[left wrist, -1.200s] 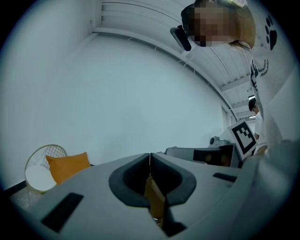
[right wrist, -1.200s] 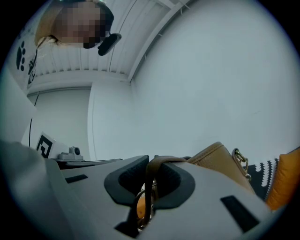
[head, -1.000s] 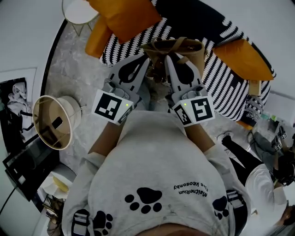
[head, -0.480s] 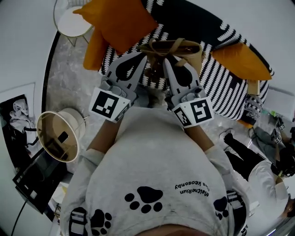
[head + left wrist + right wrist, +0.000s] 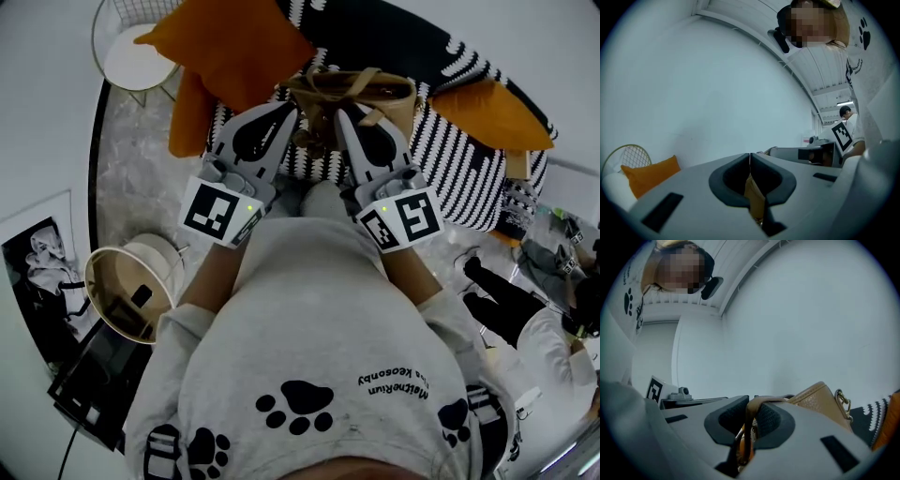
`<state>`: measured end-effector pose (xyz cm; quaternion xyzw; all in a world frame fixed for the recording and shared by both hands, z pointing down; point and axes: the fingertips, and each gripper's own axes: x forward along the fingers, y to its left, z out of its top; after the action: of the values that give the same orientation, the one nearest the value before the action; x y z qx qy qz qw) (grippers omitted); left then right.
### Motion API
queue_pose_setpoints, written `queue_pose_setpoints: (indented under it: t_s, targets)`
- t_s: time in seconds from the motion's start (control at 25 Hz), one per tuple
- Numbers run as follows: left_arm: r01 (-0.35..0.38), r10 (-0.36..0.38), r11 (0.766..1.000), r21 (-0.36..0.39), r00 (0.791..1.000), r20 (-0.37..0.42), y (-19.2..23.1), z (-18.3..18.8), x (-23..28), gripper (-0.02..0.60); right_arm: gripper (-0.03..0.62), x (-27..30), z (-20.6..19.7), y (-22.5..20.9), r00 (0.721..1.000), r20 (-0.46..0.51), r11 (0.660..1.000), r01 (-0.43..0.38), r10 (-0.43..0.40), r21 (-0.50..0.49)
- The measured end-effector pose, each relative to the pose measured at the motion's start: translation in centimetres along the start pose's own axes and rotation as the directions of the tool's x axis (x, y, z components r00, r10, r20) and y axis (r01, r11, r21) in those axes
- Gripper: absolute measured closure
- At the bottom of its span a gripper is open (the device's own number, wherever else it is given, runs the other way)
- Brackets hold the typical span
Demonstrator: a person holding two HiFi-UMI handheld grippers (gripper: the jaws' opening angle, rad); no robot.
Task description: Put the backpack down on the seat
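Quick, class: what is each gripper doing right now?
Left gripper: closed on a tan strap of the backpack.
Right gripper: closed on the backpack's brown strap.

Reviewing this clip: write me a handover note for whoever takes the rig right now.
Grippers: left hand-held gripper shut on a tan strap; right hand-held gripper shut on the other strap.
Things: backpack held by both over the front of the striped seat, between the orange cushions.
Done: backpack is at the seat.
Left: lower it onto the seat, open both jaws.
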<state>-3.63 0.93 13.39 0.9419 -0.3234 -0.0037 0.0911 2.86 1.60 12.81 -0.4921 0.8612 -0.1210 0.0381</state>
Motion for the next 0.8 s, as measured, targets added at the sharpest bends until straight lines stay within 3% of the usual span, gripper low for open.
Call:
queue_pose_setpoints:
  t_s: [0.36,0.8]
  targets:
    - [-0.005,0.005,1.000,-0.021,1.000,-0.005,0.1,-1.1,0.5,0.560,0.536,0.6,-1.7,-0.3,0.995,-0.063,0.996,-0.074,0.076,0.042]
    - [-0.069,0.070,0.996,-0.064,0.997,0.013,2.2,-3.9,2.1,0.560,0.537,2.4,-5.8,-2.4,0.982,-0.109,0.987,-0.151,0.156,0.048]
